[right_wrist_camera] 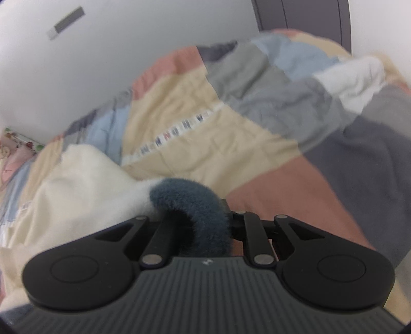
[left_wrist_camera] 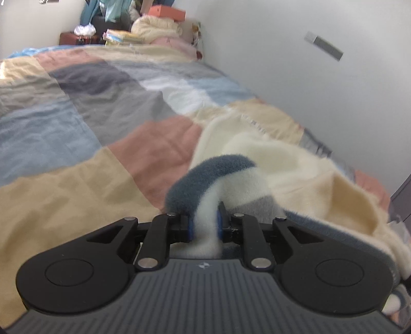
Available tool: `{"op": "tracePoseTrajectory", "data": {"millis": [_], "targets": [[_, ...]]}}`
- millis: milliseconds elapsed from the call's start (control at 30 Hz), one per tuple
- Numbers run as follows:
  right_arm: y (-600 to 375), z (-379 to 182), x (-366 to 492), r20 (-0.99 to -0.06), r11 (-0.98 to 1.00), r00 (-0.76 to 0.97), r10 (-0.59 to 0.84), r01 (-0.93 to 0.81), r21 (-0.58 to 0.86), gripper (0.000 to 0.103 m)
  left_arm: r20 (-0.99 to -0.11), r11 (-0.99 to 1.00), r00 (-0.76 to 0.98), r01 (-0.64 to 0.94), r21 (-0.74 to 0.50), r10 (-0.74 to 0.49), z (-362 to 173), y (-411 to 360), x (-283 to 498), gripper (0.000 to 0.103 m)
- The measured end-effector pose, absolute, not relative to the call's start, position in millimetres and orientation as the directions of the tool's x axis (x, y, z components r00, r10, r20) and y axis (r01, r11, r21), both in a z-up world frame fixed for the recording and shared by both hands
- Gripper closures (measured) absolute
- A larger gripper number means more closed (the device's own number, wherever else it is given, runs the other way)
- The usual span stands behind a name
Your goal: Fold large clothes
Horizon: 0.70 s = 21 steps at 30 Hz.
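Note:
A fluffy cream fleece garment [left_wrist_camera: 295, 164] with a blue-grey trim band [left_wrist_camera: 205, 177] lies on the patchwork bed. My left gripper [left_wrist_camera: 205, 226] is shut on a white and blue-grey part of its edge, and the rest spreads to the right. In the right wrist view the same garment [right_wrist_camera: 84, 185] lies to the left. My right gripper [right_wrist_camera: 203, 226] is shut on the blue-grey trim [right_wrist_camera: 195, 203], which curls over and hides the fingertips.
The patchwork quilt [left_wrist_camera: 90, 123] in beige, pink, blue and grey covers the bed. A white wall [left_wrist_camera: 308, 77] runs along its right side. Piled bedding, books and boxes [left_wrist_camera: 143, 28] stand at the far end. A dark cabinet edge [right_wrist_camera: 308, 12] shows past the bed.

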State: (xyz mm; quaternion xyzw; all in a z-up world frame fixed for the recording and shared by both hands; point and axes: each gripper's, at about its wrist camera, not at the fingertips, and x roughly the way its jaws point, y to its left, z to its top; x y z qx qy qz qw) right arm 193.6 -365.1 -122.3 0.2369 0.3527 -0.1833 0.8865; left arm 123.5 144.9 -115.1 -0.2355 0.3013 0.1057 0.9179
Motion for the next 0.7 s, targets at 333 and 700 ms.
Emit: {"op": "tracePoseTrajectory", "data": {"millis": [333,700], "targets": [[-350.7,-111.7,188.8,-0.691,0.845,0.689,-0.219,0.488,0.219,0.085,-0.6,0.885,0.798,-0.316,-0.342,0.053,-108.0,144.7,125.9,0.074],[-332.4,-50.0,131.4,-0.525,0.905,0.833,-0.177,0.347,0.245,0.043,-0.466,0.892,0.884,-0.245,-0.379,0.045,-44.7,131.8,67.5,0.032]]}}
